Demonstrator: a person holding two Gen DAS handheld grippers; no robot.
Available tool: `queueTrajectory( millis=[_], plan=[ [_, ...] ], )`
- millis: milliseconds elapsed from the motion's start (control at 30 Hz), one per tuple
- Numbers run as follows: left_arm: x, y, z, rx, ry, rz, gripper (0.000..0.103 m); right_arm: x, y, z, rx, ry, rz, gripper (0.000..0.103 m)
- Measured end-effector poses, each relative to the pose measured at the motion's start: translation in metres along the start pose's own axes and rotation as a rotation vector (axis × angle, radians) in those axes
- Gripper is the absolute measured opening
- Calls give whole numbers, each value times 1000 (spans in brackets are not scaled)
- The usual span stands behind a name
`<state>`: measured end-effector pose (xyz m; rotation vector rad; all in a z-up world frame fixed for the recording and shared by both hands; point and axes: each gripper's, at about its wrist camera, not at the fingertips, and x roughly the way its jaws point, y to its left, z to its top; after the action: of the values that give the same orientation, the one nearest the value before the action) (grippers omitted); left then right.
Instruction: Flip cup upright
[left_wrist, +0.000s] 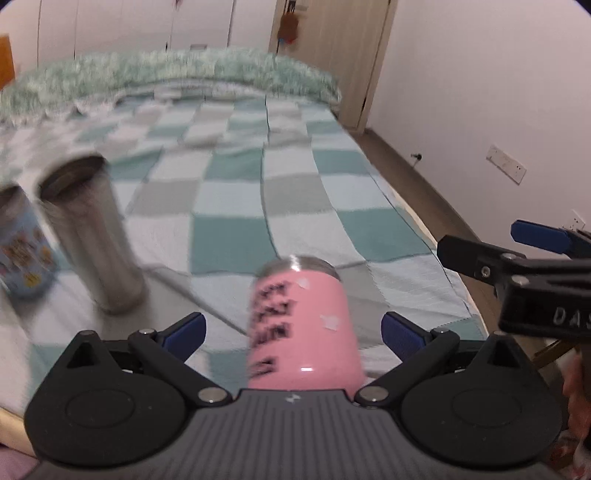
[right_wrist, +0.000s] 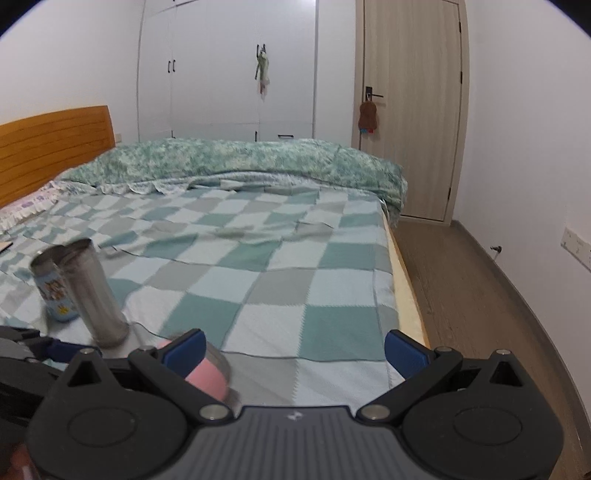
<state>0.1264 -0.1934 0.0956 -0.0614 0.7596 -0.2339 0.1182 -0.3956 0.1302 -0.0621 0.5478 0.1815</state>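
Pink cup (left_wrist: 304, 328) lying on checked bedspread (left_wrist: 236, 206), black lettering blurred, unreadable.
Left gripper (left_wrist: 293, 330) spread wide around it, untouched; right gripper (right_wrist: 295, 349) also apart, marked "DAS".

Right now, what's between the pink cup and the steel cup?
Only checked blanket shows between the pink cup and the steel cup in the left wrist view, nothing else.

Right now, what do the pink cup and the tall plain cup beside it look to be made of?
The pink cup looks like steel with a glossy pink coating: bare grey metal band at its far end, a highlight on the side. The tall cup looks like bare brushed stainless steel: grey, streaky reflections, open dark mouth. Motion blur leaves both uncertain.
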Motion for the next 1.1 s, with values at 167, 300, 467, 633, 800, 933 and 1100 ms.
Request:
queueTrajectory(
  millis=[167,300,467,633,800,933,1100],
  plan=[
    [-19,42,-2,39,-31,32,103,4,32,8,-15,32,10,103],
    [-20,83,-4,41,-28,52,103,24,62,8,0,99,12,103],
    [-20,124,-6,46,-35,51,103,51,91,1,26,189,-26,103],
    [-14,150,-12,67,-26,36,103,75,111,-2,51,272,-75,103],
    [-6,162,-14,96,-23,27,103,97,116,-2,81,352,-110,103],
    [2,168,-15,108,-15,22,103,110,116,-2,94,399,-134,103],
    [13,170,-19,113,-1,27,103,123,112,-5,111,431,-141,103]
  ],
)
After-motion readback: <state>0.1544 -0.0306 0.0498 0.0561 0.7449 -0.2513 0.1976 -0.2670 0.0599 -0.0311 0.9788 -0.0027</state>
